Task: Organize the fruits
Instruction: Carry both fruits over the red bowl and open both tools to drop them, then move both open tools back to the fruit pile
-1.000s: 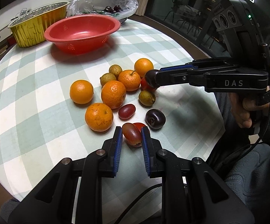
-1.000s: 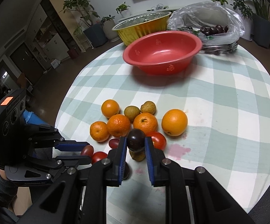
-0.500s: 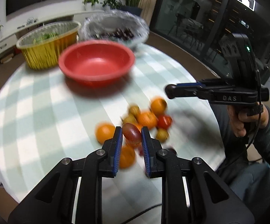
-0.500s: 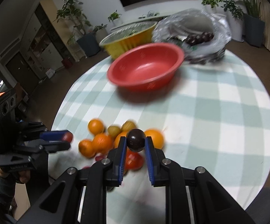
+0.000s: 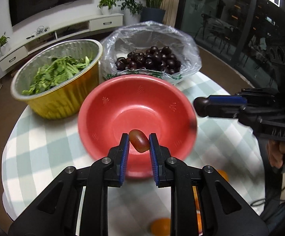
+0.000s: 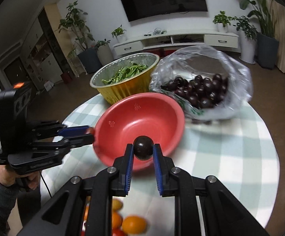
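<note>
My left gripper (image 5: 139, 141) is shut on a small red oval tomato (image 5: 139, 140) and holds it over the near side of the empty red bowl (image 5: 122, 102). My right gripper (image 6: 143, 149) is shut on a dark round cherry (image 6: 143, 147) above the bowl's near rim (image 6: 122, 114). The right gripper also shows in the left wrist view (image 5: 201, 106) at the bowl's right edge; the left gripper shows in the right wrist view (image 6: 90, 133) at the bowl's left edge. Oranges (image 6: 133, 225) lie on the table below the grippers.
A gold foil tub of green leaves (image 5: 50, 98) stands behind the bowl to the left. A clear plastic bag of dark cherries (image 5: 152, 59) stands behind it to the right. The round table has a green checked cloth (image 5: 34, 147).
Both grippers have lifted off the fruit pile and moved forward to the red bowl, each carrying its fruit. The pile has dropped to the bottom edge of both views.
</note>
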Action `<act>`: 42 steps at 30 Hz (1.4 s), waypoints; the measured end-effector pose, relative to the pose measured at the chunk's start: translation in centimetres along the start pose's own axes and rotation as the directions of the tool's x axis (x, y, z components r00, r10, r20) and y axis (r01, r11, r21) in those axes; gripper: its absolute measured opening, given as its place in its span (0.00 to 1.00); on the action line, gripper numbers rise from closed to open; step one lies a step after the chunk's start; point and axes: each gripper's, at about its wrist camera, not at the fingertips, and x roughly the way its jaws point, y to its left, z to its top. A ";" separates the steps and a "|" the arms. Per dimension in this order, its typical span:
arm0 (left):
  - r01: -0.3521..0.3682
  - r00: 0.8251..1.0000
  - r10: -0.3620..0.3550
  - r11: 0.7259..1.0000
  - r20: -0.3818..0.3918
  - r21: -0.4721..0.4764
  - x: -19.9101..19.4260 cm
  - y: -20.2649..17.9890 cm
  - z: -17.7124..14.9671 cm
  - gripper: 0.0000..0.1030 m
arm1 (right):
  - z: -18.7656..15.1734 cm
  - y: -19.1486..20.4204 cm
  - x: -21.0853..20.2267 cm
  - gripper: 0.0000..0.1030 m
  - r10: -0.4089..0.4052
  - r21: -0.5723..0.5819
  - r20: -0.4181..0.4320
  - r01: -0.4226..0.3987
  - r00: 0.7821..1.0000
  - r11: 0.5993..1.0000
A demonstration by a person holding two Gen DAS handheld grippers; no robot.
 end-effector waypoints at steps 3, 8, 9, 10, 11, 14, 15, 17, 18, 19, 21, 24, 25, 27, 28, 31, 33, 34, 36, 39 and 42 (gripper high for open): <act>-0.005 0.999 0.006 1.000 -0.034 0.019 2.5 0.0 0.9 0.19 | 1.1 -0.1 2.6 0.21 -0.005 -0.008 -0.034 0.005 0.999 1.000; -0.013 0.997 0.013 1.000 -0.077 -0.005 6.1 1.0 1.5 0.19 | 1.9 -0.2 6.3 0.21 -0.030 -0.031 -0.098 0.027 0.995 0.999; -0.015 0.996 0.014 1.000 -0.084 -0.011 6.7 1.2 1.5 0.19 | 2.0 -0.3 6.7 0.21 -0.035 -0.032 -0.109 0.031 0.993 0.999; -0.017 0.996 0.016 1.000 -0.088 -0.014 7.0 1.3 1.4 0.19 | 2.0 -0.4 7.3 0.21 -0.040 -0.035 -0.120 0.037 0.992 0.999; -0.019 0.995 0.018 1.000 -0.094 -0.014 7.6 1.4 1.4 0.19 | 2.1 -0.4 7.6 0.21 -0.044 -0.039 -0.126 0.040 0.991 0.998; -0.025 0.992 0.024 1.000 -0.122 0.001 9.0 1.4 1.4 0.19 | 2.2 -0.3 8.6 0.21 -0.065 -0.060 -0.146 0.057 0.987 0.997; -0.027 0.991 0.028 1.000 -0.129 0.003 9.3 1.4 1.3 0.19 | 2.3 -0.3 9.0 0.21 -0.074 -0.068 -0.155 0.064 0.985 0.996; -0.037 0.991 0.039 0.999 -0.127 0.013 9.7 1.3 1.1 0.19 | 2.4 -0.3 9.8 0.21 -0.094 -0.077 -0.172 0.081 0.981 0.994; -0.039 0.991 0.041 0.999 -0.126 0.017 9.8 1.2 1.2 0.19 | 2.3 -0.3 10.1 0.21 -0.101 -0.080 -0.179 0.088 0.979 0.993; -0.038 0.991 0.039 0.999 -0.126 0.016 10.0 1.1 1.2 0.19 | 2.3 -0.2 10.3 0.21 -0.106 -0.086 -0.184 0.091 0.977 0.992; -0.042 0.991 0.044 0.999 -0.129 0.018 10.2 1.1 1.4 0.19 | 2.3 -0.1 10.7 0.21 -0.112 -0.097 -0.193 0.094 0.975 0.991; -0.054 0.989 0.058 0.998 -0.134 0.033 10.5 0.8 1.4 0.19 | 2.3 0.1 11.2 0.21 -0.126 -0.120 -0.200 0.104 0.972 0.987; -0.057 0.989 0.061 0.998 -0.135 0.037 10.4 0.7 1.4 0.19 | 2.3 0.2 11.3 0.22 -0.129 -0.124 -0.200 0.105 0.971 0.987; -0.060 0.989 0.066 0.997 -0.134 0.045 10.4 0.5 1.4 0.19 | 2.4 0.1 11.3 0.22 -0.133 -0.128 -0.202 0.109 0.970 0.986; -0.061 0.989 0.067 0.997 -0.133 0.048 10.3 0.5 1.4 0.19 | 2.3 0.2 11.4 0.22 -0.136 -0.131 -0.203 0.111 0.970 0.985; -0.085 0.987 0.090 0.995 -0.132 0.049 10.2 0.6 1.5 0.20 | 2.4 0.4 11.6 0.32 -0.143 -0.145 -0.199 0.115 0.969 0.983; -0.090 0.987 0.095 0.995 -0.128 0.042 10.0 0.8 1.5 0.23 | 2.4 0.5 11.5 0.38 -0.153 -0.155 -0.193 0.124 0.969 0.980; -0.094 0.987 0.098 0.995 -0.124 0.037 9.8 0.9 1.4 0.26 | 2.5 0.5 11.5 0.39 -0.150 -0.153 -0.192 0.121 0.970 0.981; -0.109 0.987 0.112 0.994 -0.114 0.031 9.3 1.0 1.3 0.49 | 2.5 0.6 11.3 0.42 -0.150 -0.146 -0.186 0.123 0.971 0.982; -0.099 0.991 0.100 0.995 -0.089 0.018 8.5 1.3 1.2 0.66 | 2.6 0.4 10.2 0.43 -0.149 -0.140 -0.165 0.126 0.975 0.982; -0.109 0.991 0.110 0.994 -0.077 0.018 7.2 1.3 1.0 0.67 | 2.5 0.1 8.4 0.43 -0.141 -0.120 -0.138 0.125 0.980 0.985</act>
